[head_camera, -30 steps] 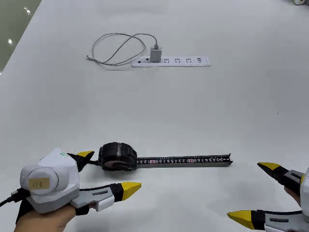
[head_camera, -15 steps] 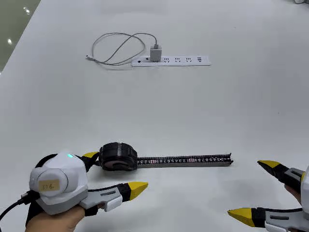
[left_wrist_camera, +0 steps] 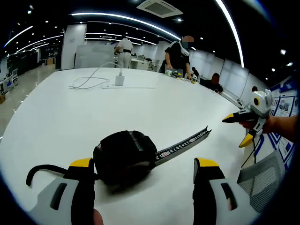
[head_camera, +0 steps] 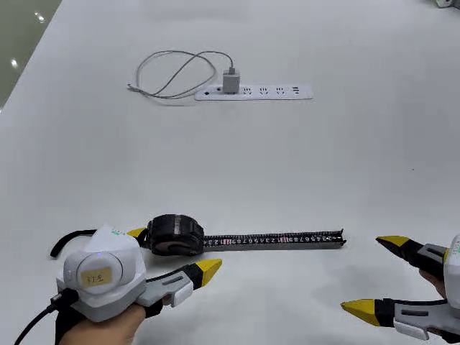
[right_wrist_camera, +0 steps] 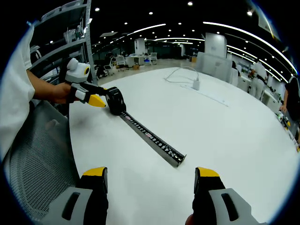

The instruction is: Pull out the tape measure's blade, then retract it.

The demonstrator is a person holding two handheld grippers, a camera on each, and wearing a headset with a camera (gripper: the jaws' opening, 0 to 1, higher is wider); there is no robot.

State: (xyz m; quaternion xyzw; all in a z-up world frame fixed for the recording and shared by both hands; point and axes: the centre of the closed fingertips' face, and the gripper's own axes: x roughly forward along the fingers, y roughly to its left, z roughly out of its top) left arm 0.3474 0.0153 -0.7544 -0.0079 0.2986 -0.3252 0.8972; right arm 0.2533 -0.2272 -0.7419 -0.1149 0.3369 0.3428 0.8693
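- The left gripper (head_camera: 175,250) is wide open and holds nothing, with the tape measure (head_camera: 175,233) between its jaws on the table (head_camera: 287,165).
- The blade (head_camera: 280,238) sticks out to the right.
- The right gripper (head_camera: 374,273) is wide open and empty, near the blade's tip.

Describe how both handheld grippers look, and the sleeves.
The left gripper and right gripper match: white bodies, black jaws ending in pointed yellow tips. A black cable trails from the left one. The person wears a white short sleeve.

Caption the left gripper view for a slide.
Open left tongs frame the tape measure, its blade extended across the white table.
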